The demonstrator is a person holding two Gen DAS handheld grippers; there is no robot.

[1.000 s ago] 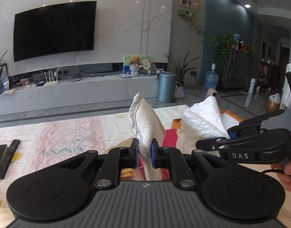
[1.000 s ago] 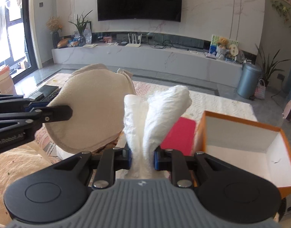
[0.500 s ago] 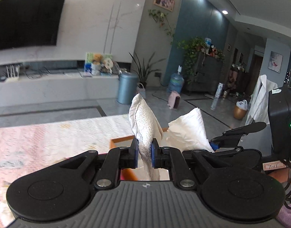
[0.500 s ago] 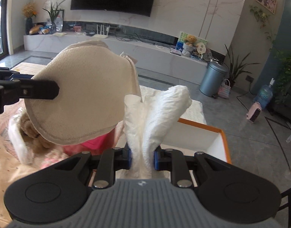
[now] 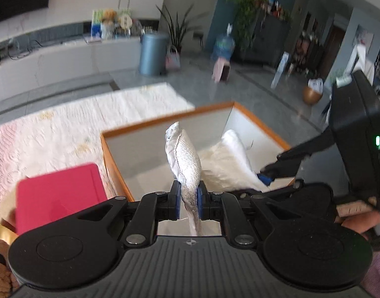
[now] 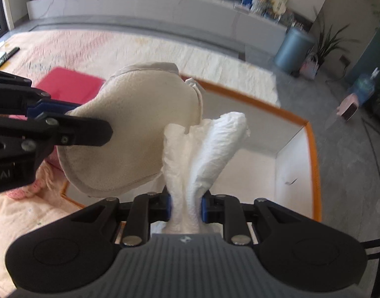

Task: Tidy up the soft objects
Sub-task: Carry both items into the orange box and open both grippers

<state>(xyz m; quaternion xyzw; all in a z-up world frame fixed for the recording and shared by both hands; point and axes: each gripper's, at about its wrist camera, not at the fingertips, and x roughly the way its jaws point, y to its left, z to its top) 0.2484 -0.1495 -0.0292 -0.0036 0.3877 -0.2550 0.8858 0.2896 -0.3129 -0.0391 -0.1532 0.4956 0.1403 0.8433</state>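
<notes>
Though open, orange-rimmed box (image 6: 311, 134): bare white interior, no contents.

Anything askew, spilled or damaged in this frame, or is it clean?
Nothing stands out. The left gripper grips a beige pad, the right gripper a white cloth, both above the open orange-rimmed box. Only motion blur.

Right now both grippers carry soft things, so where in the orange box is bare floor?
The orange box floor is bare along its white right wall and far corner. Near its left rim, the beige pad and white cloth crowd overhead.
</notes>
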